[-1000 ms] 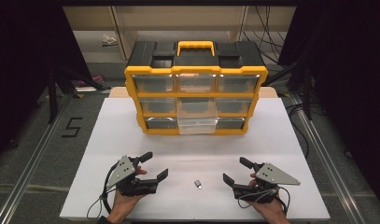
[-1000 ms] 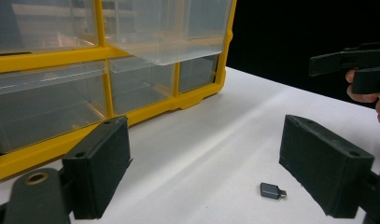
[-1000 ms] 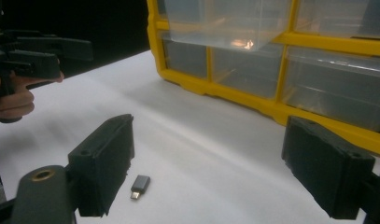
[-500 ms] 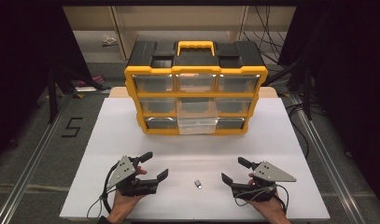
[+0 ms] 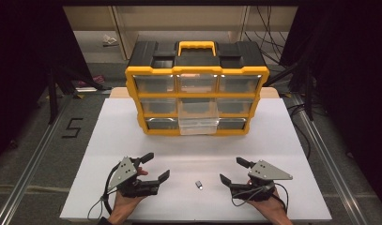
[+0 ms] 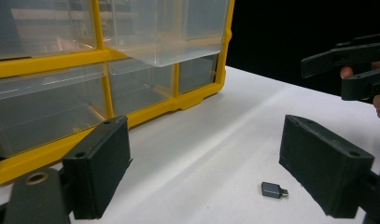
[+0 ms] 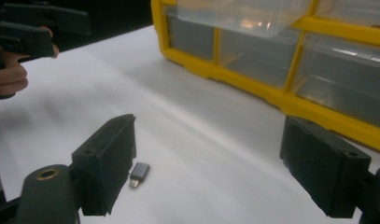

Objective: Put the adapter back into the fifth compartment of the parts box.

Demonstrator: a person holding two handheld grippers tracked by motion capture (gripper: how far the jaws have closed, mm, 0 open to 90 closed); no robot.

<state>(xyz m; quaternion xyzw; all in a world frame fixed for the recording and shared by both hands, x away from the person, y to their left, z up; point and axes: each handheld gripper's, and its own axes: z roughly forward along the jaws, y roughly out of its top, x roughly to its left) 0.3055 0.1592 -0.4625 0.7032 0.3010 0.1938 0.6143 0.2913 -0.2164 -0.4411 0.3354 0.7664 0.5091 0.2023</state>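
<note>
Near edge of the white table (image 5: 109, 140): both hands are resting low on the surface, each holding a gripper angled inward toward the centre. The left gripper (image 5: 153, 168) is sitting with jaws spread wide, nothing between them. The right gripper (image 5: 234, 171) is likewise gaping wide and empty.

Between the two grippers, a small grey adapter (image 5: 199, 185) is lying flat on the table, touching neither. In the high view its long axis is running roughly near-to-far. In the left gripper view the adapter (image 6: 273, 190) is lying just short of one jaw, its narrow plug end pointing toward that jaw. In the right gripper view the adapter (image 7: 139, 174) is lying just beside a jaw, plug end facing the camera.

Farther back, a yellow-and-black drawer organizer (image 5: 196, 70) is standing upright, well apart from the adapter. One clear drawer (image 5: 198, 124) in its bottom row, middle column, is sticking out toward the person.
</note>
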